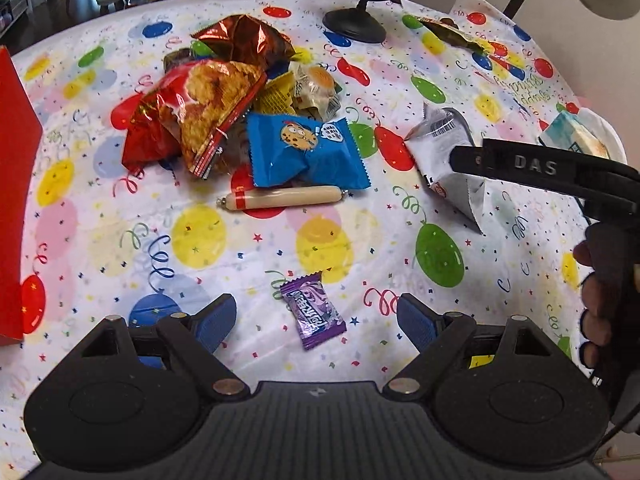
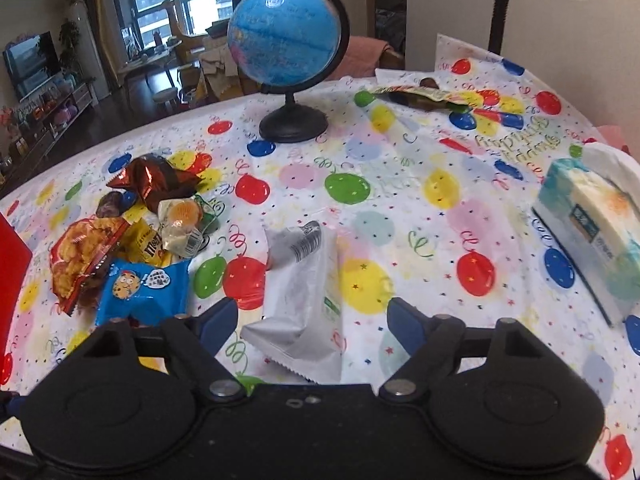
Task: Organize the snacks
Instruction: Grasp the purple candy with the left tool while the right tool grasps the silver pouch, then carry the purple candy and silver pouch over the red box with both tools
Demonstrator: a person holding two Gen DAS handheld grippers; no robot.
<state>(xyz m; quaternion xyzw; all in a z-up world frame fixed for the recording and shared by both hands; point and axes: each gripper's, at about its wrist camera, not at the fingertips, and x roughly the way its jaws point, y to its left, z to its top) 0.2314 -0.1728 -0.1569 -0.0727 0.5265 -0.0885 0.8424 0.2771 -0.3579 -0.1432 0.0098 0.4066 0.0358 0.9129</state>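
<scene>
My left gripper (image 1: 316, 322) spread wide, purple candy (image 1: 313, 311) on the tablecloth (image 1: 200, 280) between its fingers, untouched. My right gripper (image 2: 308, 322) spread around the near end of the white packet (image 2: 300, 300); pads clear. Snack pile (image 1: 224, 96) far left.

On my table I count one purple candy (image 1: 312, 310), one sausage stick (image 1: 280, 197), one blue cookie packet (image 1: 306, 151), one white pouch (image 2: 304, 292), two red crisp bags (image 1: 188, 120), one yellow chocolate packet (image 2: 150, 246), one globe (image 2: 286, 50) and one tissue pack (image 2: 596, 236).

Large window (image 2: 176, 0), dark floor (image 2: 100, 120), television (image 2: 30, 60)
</scene>
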